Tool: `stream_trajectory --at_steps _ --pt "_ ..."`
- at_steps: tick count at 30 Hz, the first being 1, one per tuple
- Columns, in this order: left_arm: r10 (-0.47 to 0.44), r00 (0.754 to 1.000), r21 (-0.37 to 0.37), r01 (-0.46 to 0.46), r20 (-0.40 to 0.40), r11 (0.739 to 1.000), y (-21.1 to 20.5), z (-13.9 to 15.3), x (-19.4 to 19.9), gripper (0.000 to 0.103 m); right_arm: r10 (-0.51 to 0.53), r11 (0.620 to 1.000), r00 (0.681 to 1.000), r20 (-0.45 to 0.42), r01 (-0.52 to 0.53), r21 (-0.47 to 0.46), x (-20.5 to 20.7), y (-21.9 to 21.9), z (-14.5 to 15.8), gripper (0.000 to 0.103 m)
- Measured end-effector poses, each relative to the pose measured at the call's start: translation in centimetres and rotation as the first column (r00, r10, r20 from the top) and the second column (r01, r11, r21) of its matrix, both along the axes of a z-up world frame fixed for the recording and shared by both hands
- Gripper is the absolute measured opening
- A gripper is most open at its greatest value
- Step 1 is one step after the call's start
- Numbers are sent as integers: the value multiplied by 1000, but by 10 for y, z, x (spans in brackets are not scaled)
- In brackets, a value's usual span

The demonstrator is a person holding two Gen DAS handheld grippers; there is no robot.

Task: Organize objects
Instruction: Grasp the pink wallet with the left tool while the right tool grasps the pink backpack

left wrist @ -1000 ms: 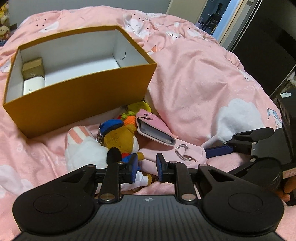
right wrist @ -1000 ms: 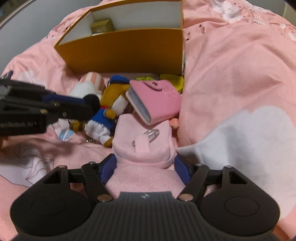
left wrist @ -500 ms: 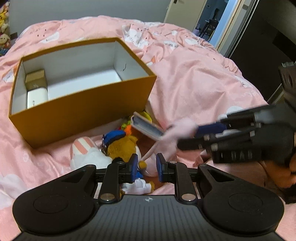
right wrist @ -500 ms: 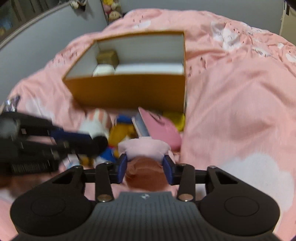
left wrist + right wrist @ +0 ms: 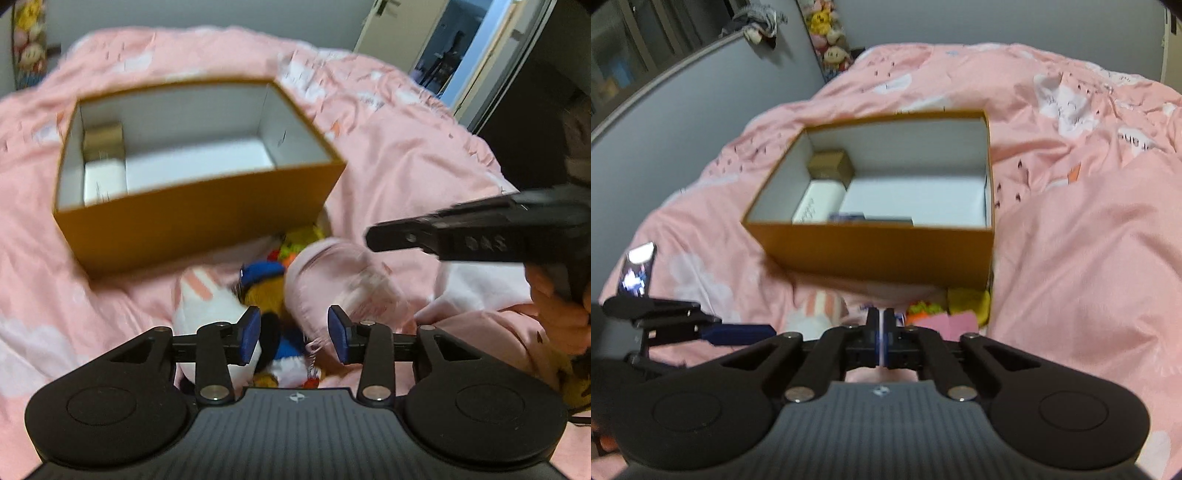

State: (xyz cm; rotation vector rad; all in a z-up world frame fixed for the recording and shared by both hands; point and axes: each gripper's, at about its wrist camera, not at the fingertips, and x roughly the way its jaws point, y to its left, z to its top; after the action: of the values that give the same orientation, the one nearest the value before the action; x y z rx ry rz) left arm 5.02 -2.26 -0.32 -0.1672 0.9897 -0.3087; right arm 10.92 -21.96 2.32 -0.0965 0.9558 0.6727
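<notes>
Right gripper (image 5: 881, 334) pinched tight on a thin edge of the pink pouch (image 5: 340, 284), which hangs above the plush toys (image 5: 258, 295). Left gripper (image 5: 293, 332) gapes wide, holding nothing, over those toys. Beyond them, the orange box (image 5: 879, 251) sits open-topped on the pink blanket (image 5: 1089, 240).

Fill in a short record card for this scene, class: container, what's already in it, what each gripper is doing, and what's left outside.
container: orange box, open, on the pink bedding
contents: gold box, white box, a dark flat item, blurred
right gripper: shut on a thin strip of the pink pouch, lifted
left gripper: open, holding nothing
outside: plush toys in front of the box
</notes>
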Motion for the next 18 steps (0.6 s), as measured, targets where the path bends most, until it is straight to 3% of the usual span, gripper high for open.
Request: stream_trajectory --at_steps 2,3,5,8,11,15,18 --pt "11 1000 -24 -12 -29 1000 4 -8 4 46 3 999 1000 26 -2 -40 -4 -5 -7 15" --pt "13 999 -29 -14 -36 999 5 -10 5 46 9 998 999 39 -6 -58 -5 -7 -11 29" --pt "10 999 -32 -11 -43 999 4 -12 7 46 39 996 998 50 -35 -85 -7 -10 -18 43" --pt "-8 999 -37 6 -41 999 1 -13 8 46 86 992 996 34 -83 -97 -4 -10 -29 46" --pt "-9 999 -39 7 -51 999 0 -16 8 46 140 986 990 24 -137 -95 0 -5 -40 59" --pt "7 998 -46 -10 -63 999 3 -17 10 46 182 981 983 -24 -183 -60 7 0 -56 62" --pt "3 998 -43 -6 -62 999 2 -17 10 46 171 983 984 -54 -174 -62 7 0 -62 49"
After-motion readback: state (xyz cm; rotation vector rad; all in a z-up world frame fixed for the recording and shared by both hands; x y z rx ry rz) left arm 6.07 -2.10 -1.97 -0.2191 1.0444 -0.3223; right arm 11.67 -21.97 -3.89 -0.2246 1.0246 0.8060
